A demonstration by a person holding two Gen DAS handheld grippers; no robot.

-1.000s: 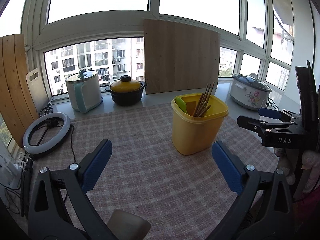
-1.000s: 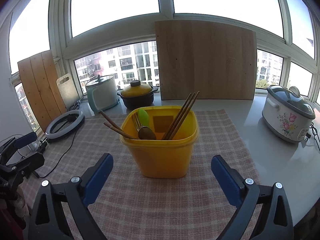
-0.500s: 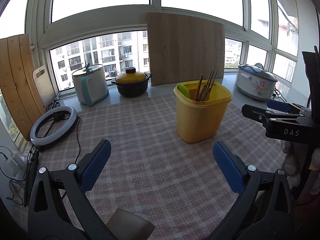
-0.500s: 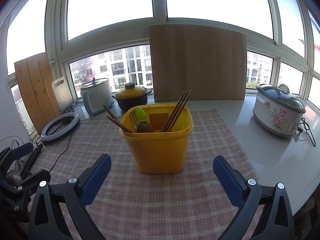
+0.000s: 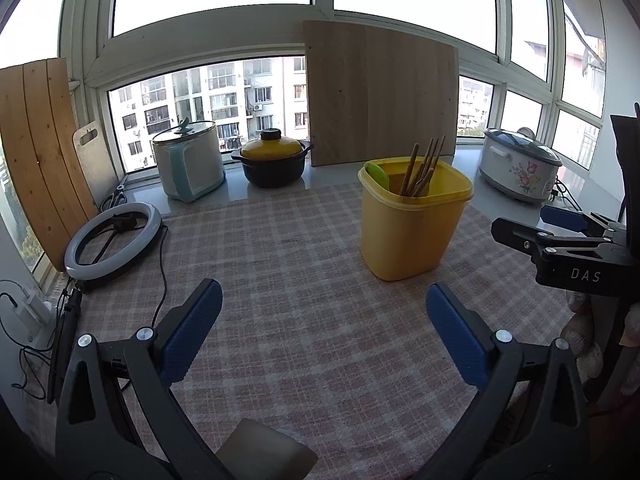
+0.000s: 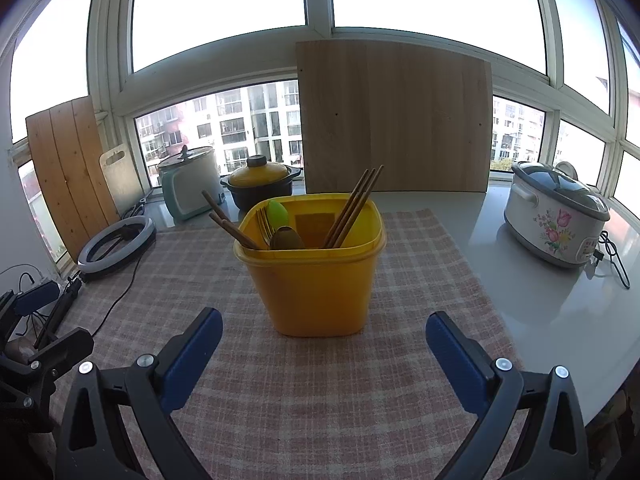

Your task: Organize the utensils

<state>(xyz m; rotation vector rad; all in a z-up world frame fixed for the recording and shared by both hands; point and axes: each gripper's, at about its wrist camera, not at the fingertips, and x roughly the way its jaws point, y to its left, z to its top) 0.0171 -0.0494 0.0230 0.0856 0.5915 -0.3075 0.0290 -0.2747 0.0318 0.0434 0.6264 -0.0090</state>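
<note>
A yellow plastic container stands upright on the checked cloth. It holds several wooden chopsticks, a green spoon, a brown spoon and a fork. In the left wrist view the container stands ahead and to the right. My left gripper is open and empty, above the cloth, well short of the container. My right gripper is open and empty, just in front of the container. The right gripper also shows at the right edge of the left wrist view.
On the counter behind stand a rice cooker, a yellow-lidded black pot, a white-and-blue cooker and a large wooden board. A ring light with cable lies at the left. Cutting boards lean at far left.
Both grippers have drawn back and risen a little from the container, which looks smaller and lower in both views. Both stay open and empty.
</note>
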